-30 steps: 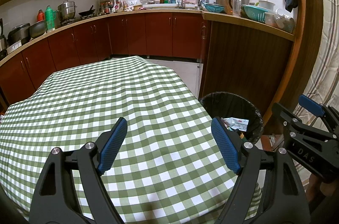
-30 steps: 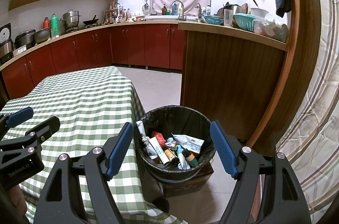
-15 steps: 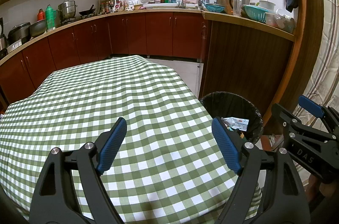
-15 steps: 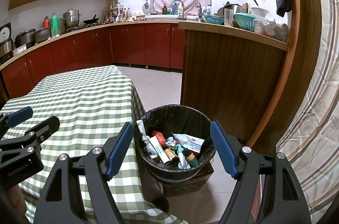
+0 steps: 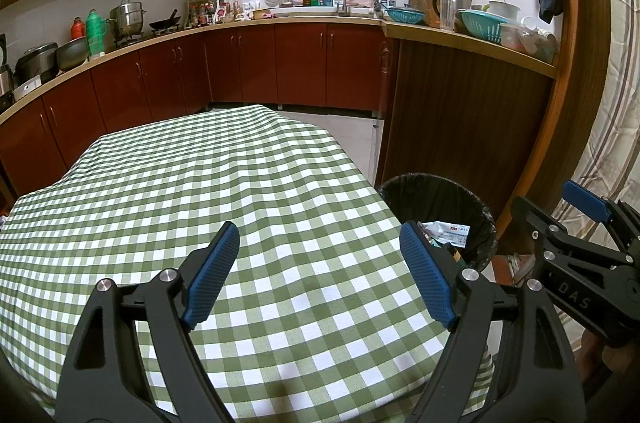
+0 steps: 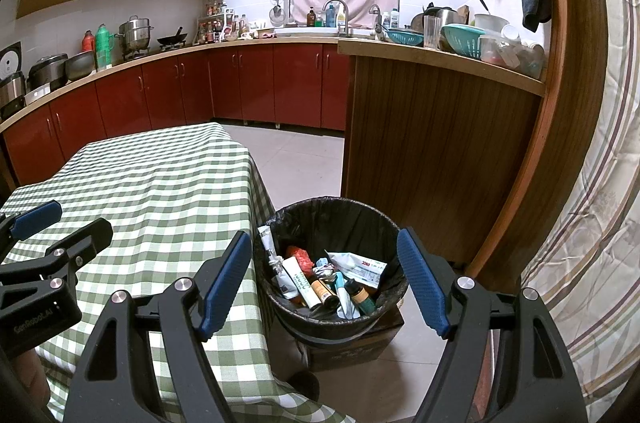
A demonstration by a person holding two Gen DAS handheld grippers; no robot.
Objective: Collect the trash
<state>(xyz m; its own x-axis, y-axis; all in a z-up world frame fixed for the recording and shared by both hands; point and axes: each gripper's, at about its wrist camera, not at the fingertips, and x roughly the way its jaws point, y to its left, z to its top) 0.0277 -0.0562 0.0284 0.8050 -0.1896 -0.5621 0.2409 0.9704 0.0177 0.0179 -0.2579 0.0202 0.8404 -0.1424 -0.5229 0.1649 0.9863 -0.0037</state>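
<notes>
Black-lined bin (image 6: 332,223) full of tubes, wrappers – both grippers (image 5: 319,273) (image 6: 324,279) gape, empty

Left gripper (image 5: 320,255) over green-check tablecloth (image 5: 200,207), jaws wide apart, nothing btwn them. Black-lined bin (image 5: 436,195) at 3 o'clock just beside table edge, white wrapper (image 5: 446,231) + other bits inside. Right gripper (image 5: 576,243) at 4 o'clock, past bin. Red cabinets (image 5: 240,67) at 12.
</notes>
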